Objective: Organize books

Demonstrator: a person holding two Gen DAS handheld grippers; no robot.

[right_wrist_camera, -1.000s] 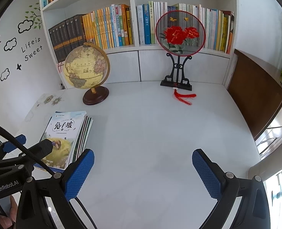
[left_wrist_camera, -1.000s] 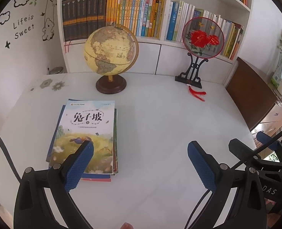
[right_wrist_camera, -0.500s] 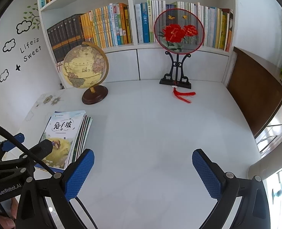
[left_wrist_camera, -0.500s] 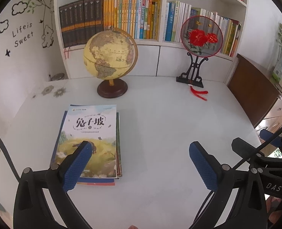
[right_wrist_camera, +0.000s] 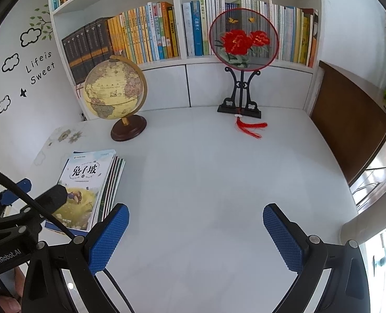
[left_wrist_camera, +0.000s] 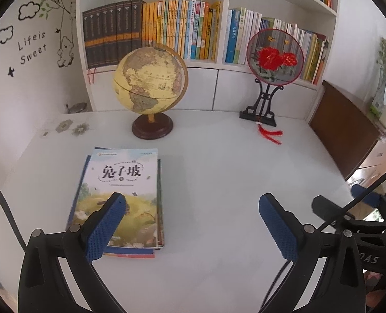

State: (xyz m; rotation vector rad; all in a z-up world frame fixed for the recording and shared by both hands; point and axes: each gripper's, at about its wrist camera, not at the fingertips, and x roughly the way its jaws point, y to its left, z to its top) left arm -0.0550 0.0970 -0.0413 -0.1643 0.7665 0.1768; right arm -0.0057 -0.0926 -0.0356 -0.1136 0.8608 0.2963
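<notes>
A stack of thin books lies flat on the white table at the left, topped by a blue and green cover with Chinese title. It also shows in the right wrist view. My left gripper is open and empty, above the table, its left finger over the stack's near part. My right gripper is open and empty above the bare table, to the right of the stack. The left gripper's body shows at the lower left of the right wrist view.
A globe stands behind the stack. A round fan on a black stand with a red tassel stands at the back right. The bookshelf behind holds rows of upright books. A brown cabinet is on the right.
Both grippers have drawn back and risen a little; the stack and the globe sit lower and farther in view. Jaws stay open. Nothing on the table has moved.
</notes>
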